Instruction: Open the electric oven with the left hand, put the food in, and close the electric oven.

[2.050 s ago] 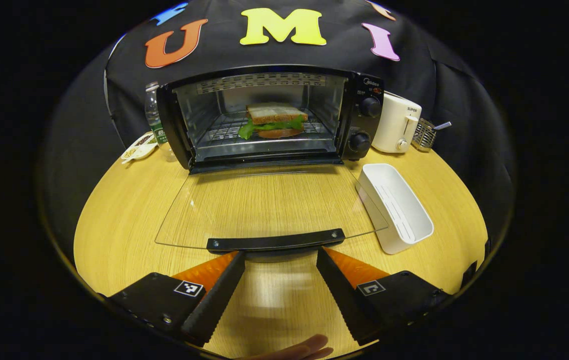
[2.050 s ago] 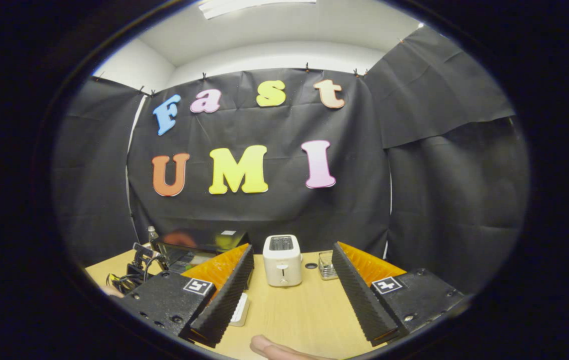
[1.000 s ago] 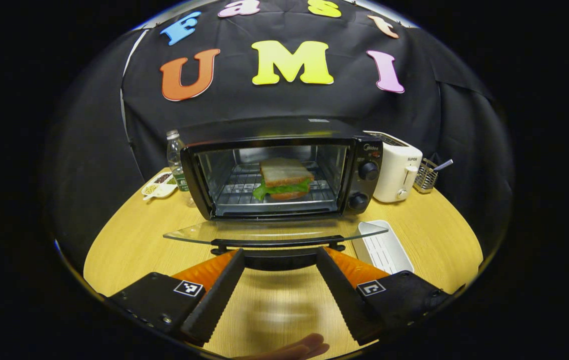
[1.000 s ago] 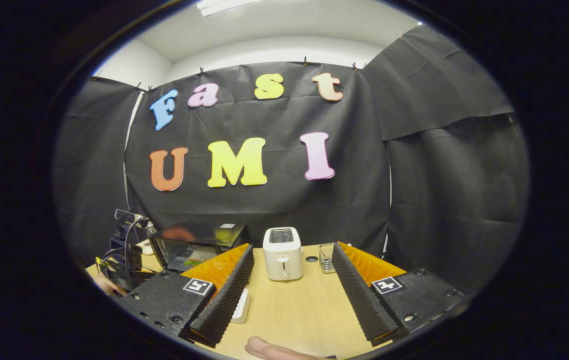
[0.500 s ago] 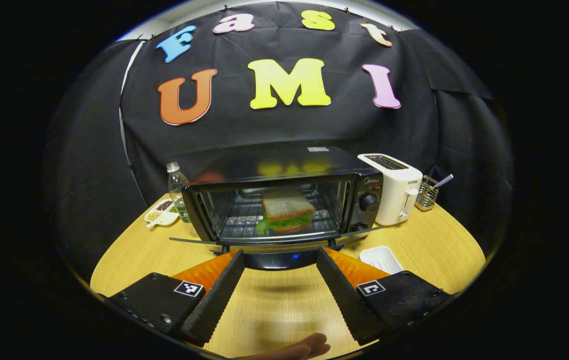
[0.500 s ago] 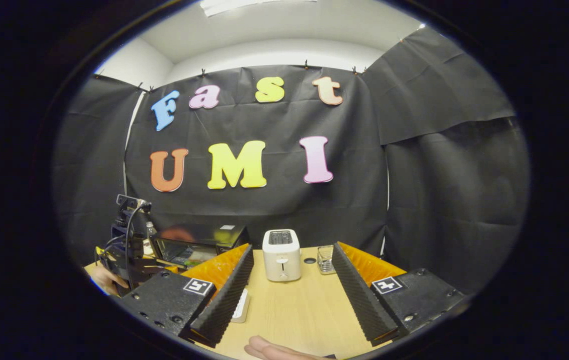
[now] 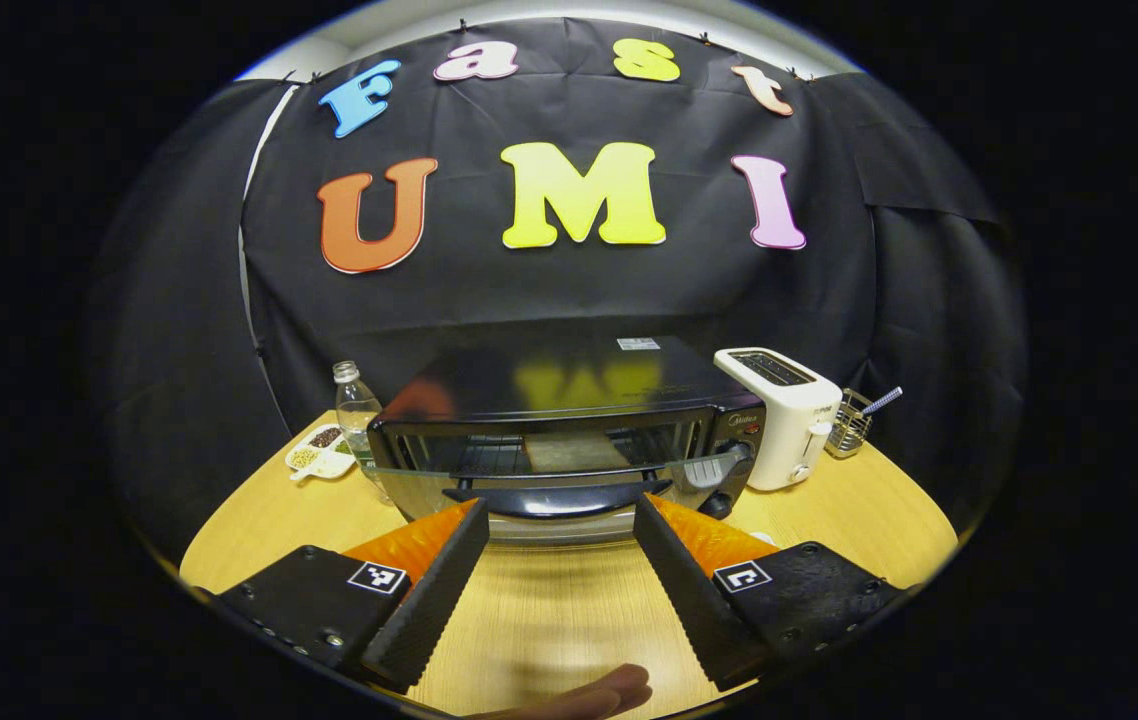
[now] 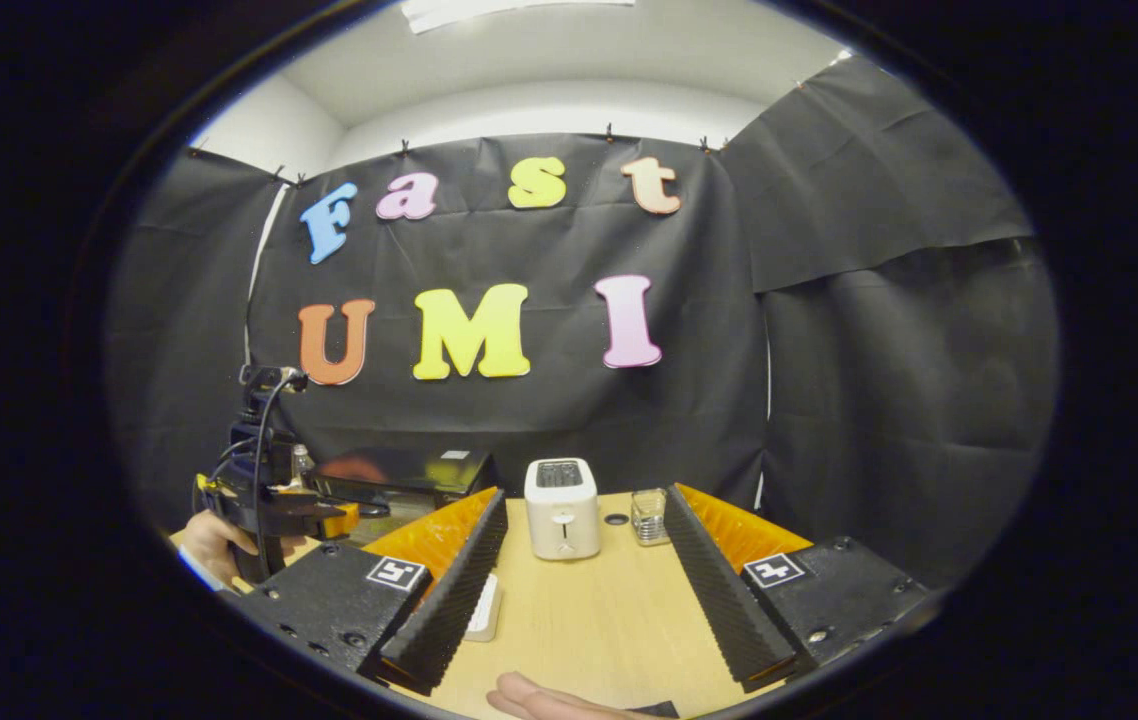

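Note:
The black electric oven [image 7: 559, 385] stands mid-table. Its glass door [image 7: 709, 468] is tilted up and stands a little ajar. The door's dark handle [image 7: 557, 497] lies right at the tips of my left gripper [image 7: 559, 510], which is open with the jaws wide on either side of it. Through the narrow gap the sandwich [image 7: 574, 452] shows dimly on the rack. In the right gripper view the oven [image 8: 399, 472] sits at the far left, with the left gripper [image 8: 329, 515] and the hand [image 8: 204, 545] holding it in front. My right gripper [image 8: 584, 505] is open and holds nothing.
A white toaster [image 7: 779, 410] and a wire basket [image 7: 854, 420] stand right of the oven. A water bottle [image 7: 354, 405] and a snack dish [image 7: 319, 450] stand to its left. A white tray [image 8: 482, 610] lies on the wooden table [image 8: 579, 620] beside my right gripper.
The oven door has swung up from lying flat to nearly shut, and my left gripper has risen with the handle. The right gripper has barely moved.

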Action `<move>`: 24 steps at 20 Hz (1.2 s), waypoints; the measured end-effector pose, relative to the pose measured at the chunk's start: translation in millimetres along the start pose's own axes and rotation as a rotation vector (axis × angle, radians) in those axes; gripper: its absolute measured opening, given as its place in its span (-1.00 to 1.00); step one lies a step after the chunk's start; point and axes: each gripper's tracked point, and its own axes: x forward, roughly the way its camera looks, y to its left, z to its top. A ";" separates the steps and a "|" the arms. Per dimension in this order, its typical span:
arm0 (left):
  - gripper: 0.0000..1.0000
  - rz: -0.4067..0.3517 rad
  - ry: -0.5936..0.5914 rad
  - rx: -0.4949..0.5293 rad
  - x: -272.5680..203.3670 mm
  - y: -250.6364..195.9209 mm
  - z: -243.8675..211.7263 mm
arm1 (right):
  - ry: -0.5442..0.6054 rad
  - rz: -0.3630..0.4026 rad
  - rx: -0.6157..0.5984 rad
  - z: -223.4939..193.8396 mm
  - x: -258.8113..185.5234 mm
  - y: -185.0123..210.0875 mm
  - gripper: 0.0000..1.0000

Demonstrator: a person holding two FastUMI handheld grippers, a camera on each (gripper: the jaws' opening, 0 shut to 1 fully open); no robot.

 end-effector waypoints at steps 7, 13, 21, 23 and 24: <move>0.92 -0.018 -0.122 -0.026 -68.0 -4.7 36.3 | -0.030 -0.001 0.014 3.6 -28.9 0.2 1.00; 0.91 0.008 -0.267 0.000 -150.5 -11.7 61.0 | -0.050 0.002 0.015 4.6 -50.9 1.1 1.00; 0.91 0.072 -0.404 -0.019 -272.0 -4.7 60.0 | -0.106 -0.031 -0.039 8.7 -92.5 11.6 1.00; 0.91 0.086 -0.425 -0.039 -292.7 -0.9 56.9 | -0.110 -0.011 -0.050 10.8 -101.3 22.9 0.80; 0.90 0.084 -0.421 -0.043 -297.6 -1.2 52.4 | -0.108 0.007 -0.051 10.2 -103.8 28.1 0.80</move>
